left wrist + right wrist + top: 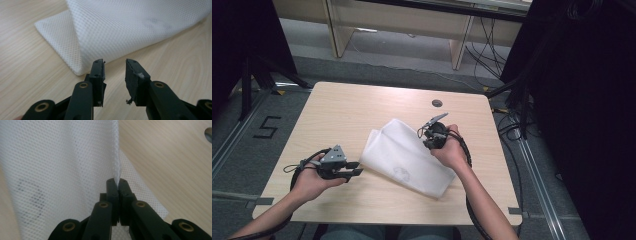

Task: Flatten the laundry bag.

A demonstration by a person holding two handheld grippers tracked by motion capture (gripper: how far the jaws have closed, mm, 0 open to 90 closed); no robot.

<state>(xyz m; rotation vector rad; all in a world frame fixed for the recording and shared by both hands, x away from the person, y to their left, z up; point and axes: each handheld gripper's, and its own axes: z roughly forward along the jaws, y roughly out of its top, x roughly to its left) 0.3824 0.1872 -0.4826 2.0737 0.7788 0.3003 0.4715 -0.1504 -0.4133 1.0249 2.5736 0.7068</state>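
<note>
- Reading from the left edge of the high view, I see a black "5" (266, 127) marked on the grey floor beside the table; it is the one piece of writing I can make out.
- My left gripper (354, 168) sits low over the light wooden table (337, 107), held in the left hand (312, 182), pointing right at the cloth's near corner. In the left gripper view its jaws stand apart with nothing between them, and the folded corner lies just ahead of the tips without touching them.
- Next comes the white mesh cloth (404, 157), lying across the middle of the table, folded over itself. A faint grey print (401, 173) shows through the mesh, too blurred for me to read.
- My right gripper (117, 181) is at the cloth's far right edge, held in the right hand (451, 151). Its jaws are pressed together on a raised fold of the mesh, which is lifted off the tabletop there.
- Behind the right gripper, a small dark round grommet (437, 103) sits in the tabletop.
</note>
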